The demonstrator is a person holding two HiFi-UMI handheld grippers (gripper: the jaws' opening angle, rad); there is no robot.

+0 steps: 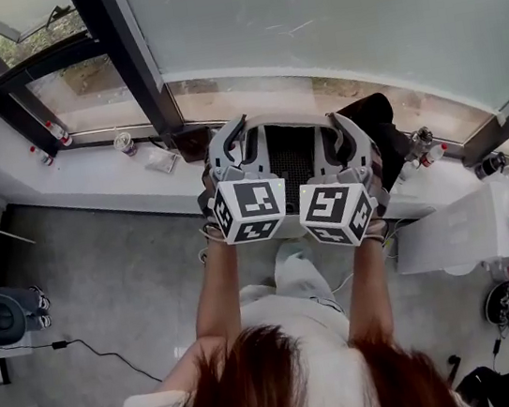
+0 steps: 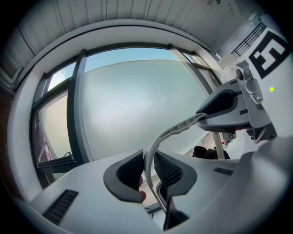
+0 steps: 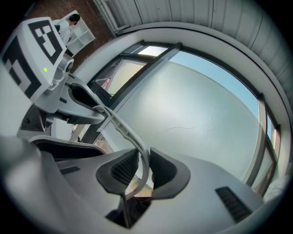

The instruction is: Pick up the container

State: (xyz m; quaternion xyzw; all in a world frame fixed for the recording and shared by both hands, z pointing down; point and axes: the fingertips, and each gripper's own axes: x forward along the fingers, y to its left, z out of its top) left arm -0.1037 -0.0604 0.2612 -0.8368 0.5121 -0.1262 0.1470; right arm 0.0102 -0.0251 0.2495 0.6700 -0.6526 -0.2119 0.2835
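- Head view, nearest: the left gripper (image 1: 233, 136) and right gripper (image 1: 343, 128) are held side by side.
- Left jaws are clamped on the thin white rim (image 2: 170, 131) of the container (image 1: 290, 153).
- Right jaws pinch the same rim at the opposite side.
- The container hangs between them.
- Behind it is the frosted window (image 1: 331, 16).

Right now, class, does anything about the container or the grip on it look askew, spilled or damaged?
Nothing stands out. The container hangs evenly between the left gripper and the right gripper, each shut on its thin white rim. No spill or damage shows.
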